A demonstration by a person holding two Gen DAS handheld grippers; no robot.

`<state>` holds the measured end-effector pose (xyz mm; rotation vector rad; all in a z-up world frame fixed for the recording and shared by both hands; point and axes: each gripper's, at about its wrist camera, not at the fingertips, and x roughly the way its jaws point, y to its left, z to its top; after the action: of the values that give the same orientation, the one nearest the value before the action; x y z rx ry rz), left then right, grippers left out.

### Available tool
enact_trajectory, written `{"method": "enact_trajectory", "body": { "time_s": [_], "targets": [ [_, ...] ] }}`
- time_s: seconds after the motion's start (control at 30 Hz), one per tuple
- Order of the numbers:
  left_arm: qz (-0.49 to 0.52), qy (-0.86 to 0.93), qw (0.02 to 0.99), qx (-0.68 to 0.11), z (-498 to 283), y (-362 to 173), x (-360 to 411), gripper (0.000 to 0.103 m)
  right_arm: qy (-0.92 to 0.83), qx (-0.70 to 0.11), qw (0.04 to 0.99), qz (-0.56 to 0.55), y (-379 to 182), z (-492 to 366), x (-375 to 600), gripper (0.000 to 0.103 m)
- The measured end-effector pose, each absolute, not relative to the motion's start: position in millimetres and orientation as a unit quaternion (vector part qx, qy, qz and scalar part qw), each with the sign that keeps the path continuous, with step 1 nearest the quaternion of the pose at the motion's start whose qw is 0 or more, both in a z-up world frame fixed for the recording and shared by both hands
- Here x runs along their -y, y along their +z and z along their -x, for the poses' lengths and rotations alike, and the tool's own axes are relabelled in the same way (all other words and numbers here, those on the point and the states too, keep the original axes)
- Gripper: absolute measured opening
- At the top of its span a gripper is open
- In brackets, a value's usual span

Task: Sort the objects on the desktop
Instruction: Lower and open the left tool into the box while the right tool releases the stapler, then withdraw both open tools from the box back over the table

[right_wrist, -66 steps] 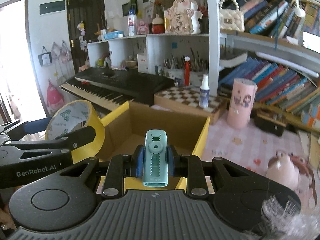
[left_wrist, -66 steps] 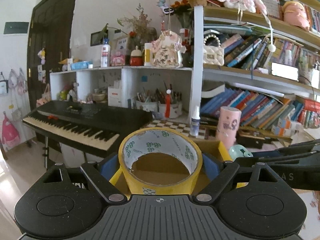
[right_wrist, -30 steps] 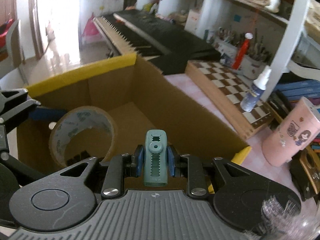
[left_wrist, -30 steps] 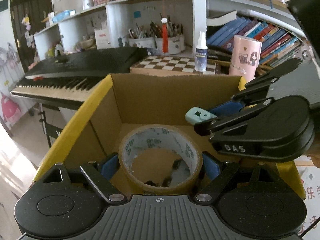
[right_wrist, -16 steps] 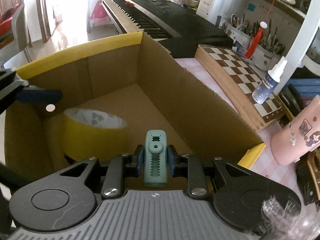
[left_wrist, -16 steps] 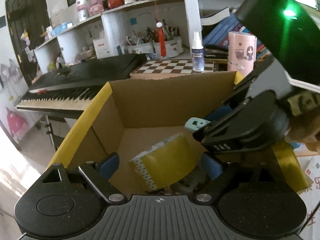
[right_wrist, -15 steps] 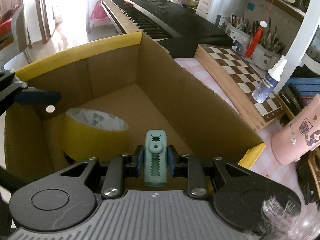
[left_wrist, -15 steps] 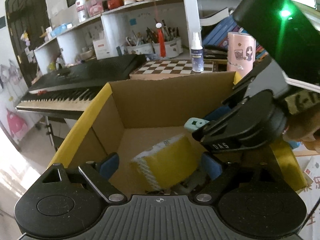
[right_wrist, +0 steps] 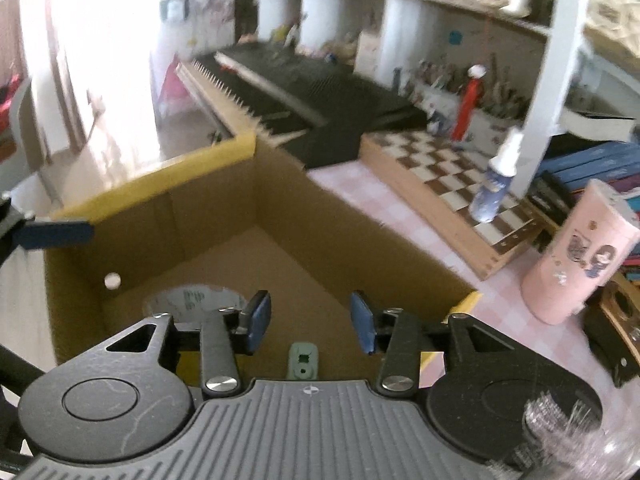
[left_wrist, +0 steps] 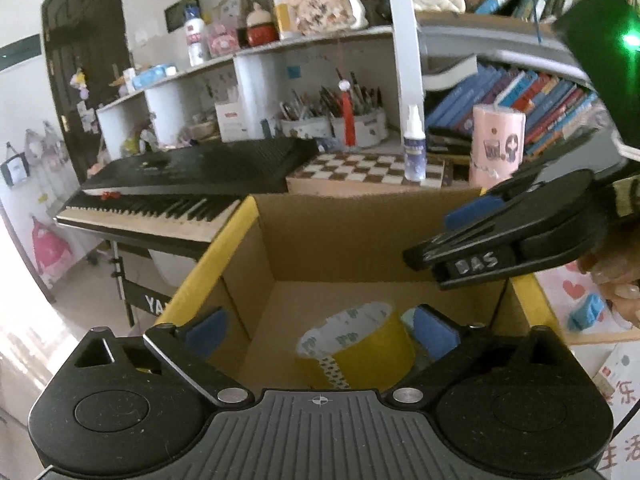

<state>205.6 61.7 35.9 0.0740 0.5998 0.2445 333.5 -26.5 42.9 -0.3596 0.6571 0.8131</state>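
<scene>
Jaws of both grippers just opening and empty, left gripper [left_wrist: 320,334] wide above yellow tape roll [left_wrist: 356,354] in cardboard box [left_wrist: 360,236], right gripper [right_wrist: 308,322] partly spread over green clip [right_wrist: 303,365]

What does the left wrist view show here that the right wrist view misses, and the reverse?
Only the left wrist view shows the right gripper from outside, above the cardboard box, and the yellow side of the tape roll.

Only the right wrist view shows the small green clip lying free below the right gripper's parted pads, and the pink checked tabletop.

Both show the box, the tape roll resting inside it, the keyboard, chessboard, spray bottle and pink cup.
</scene>
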Motion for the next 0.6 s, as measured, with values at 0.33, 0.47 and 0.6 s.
{"method": "enact_trajectory", "body": {
  "time_s": [0.33,0.47,0.6],
  "targets": [
    [0.0,0.113,0.956,-0.27,-180,50,-68,0.103,0.28,-0.253,0.923,0.071,80,-297,83,0.06],
    [0.022,0.1,0.961,-0.256,-167,54,-71,0.103,0.247,-0.248,0.936,0.048,81,-273,100,0.065],
    [0.045,0.095,0.964,-0.246,-154,56,-77,0.103,0.223,-0.245,0.943,0.036,78,-243,107,0.069]
  ]
}}
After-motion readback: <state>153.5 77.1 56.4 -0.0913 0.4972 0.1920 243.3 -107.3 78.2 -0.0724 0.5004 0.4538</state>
